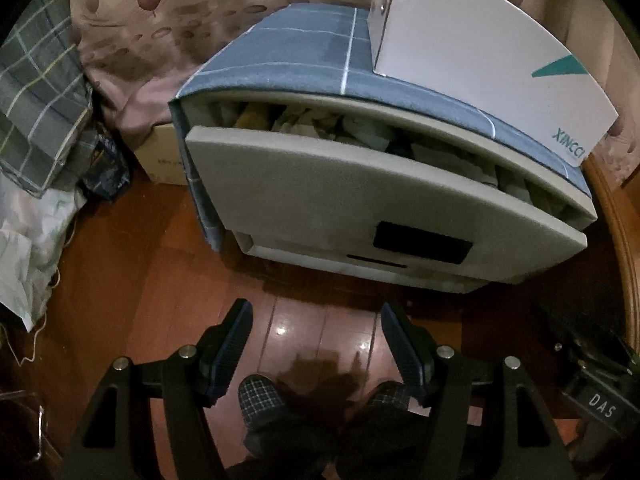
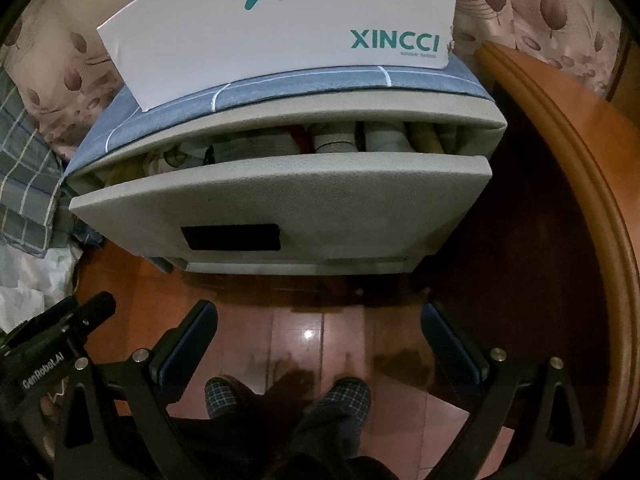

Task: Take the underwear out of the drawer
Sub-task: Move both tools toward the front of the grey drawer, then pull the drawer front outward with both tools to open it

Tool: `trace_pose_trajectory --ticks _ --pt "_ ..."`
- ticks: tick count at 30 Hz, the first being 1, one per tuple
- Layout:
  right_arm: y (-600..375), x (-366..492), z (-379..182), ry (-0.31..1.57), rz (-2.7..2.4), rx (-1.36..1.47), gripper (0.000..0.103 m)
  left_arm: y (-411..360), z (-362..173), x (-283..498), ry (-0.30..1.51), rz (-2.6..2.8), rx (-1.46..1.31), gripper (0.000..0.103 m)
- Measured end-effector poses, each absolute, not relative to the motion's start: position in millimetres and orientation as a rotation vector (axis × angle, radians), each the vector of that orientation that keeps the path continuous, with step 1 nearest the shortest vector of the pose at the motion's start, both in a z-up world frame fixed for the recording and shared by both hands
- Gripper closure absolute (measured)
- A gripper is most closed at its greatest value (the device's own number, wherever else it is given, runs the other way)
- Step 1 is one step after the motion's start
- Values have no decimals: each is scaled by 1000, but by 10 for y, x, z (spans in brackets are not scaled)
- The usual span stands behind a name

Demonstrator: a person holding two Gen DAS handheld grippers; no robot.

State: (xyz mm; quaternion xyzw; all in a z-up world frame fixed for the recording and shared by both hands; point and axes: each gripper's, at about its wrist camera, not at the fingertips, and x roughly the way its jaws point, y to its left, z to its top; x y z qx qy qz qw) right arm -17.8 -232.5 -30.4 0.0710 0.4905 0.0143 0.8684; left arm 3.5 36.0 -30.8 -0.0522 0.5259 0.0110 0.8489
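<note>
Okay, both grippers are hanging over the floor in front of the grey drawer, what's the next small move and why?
Probably reach the right gripper forward and up into the gap above the grey plastic drawer front. The drawer is already pulled partly out, folded clothes show in the opening, and both the right and the left gripper are open, empty and short of it.

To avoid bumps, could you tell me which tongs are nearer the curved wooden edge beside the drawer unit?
Right. The right tongs hover just left of the curved wooden edge; the left tongs sit farther left, with the right ones between.
</note>
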Motion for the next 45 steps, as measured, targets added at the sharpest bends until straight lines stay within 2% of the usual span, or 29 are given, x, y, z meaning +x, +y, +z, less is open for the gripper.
trace_pose_trajectory --ticks 6,14,22,45 --pt "-2379 -166 -313 1029 28 170 2 325 -200 187 1063 -45 28 35" --pt "-2453 -137 -271 1013 32 205 2 265 -91 409 905 -140 326 34" --pt "-2346 186 38 919 55 49 2 376 -72 675 860 -180 236 35" --pt "-2232 920 -148 940 53 45 1 380 -329 1167 882 -193 56 34"
